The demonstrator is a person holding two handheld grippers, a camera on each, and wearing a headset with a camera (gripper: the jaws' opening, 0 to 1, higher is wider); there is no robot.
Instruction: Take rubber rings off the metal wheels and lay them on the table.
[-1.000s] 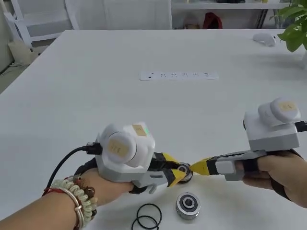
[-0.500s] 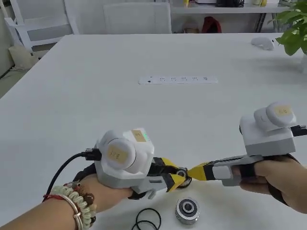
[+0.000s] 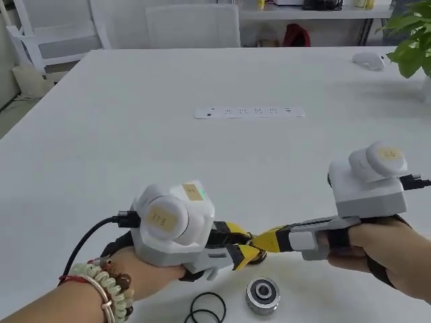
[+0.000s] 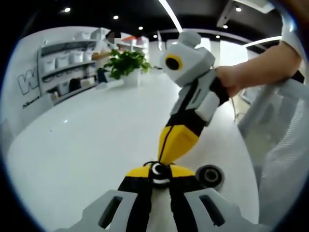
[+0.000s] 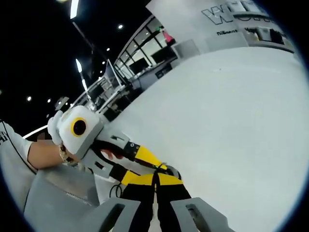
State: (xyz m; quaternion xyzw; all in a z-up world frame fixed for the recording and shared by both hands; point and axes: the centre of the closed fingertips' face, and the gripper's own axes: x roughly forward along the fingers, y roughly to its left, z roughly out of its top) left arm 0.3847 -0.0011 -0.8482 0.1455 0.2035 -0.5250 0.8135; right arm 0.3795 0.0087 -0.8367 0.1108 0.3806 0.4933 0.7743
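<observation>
Metal wheel caught from both sides

Low over the white table's near edge, the left gripper clamps it. The right gripper, jaws together, meets its rim. Nearer lie a second wheel and two rubber rings.

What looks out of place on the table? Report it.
Nothing stands out. Two rubber rings lie flat beside a loose wheel, and the left gripper holds a second wheel.

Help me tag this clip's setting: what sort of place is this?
Probably an office or lab workroom: a big white table with a power strip on it, stocked wall shelves, and a potted plant.
</observation>
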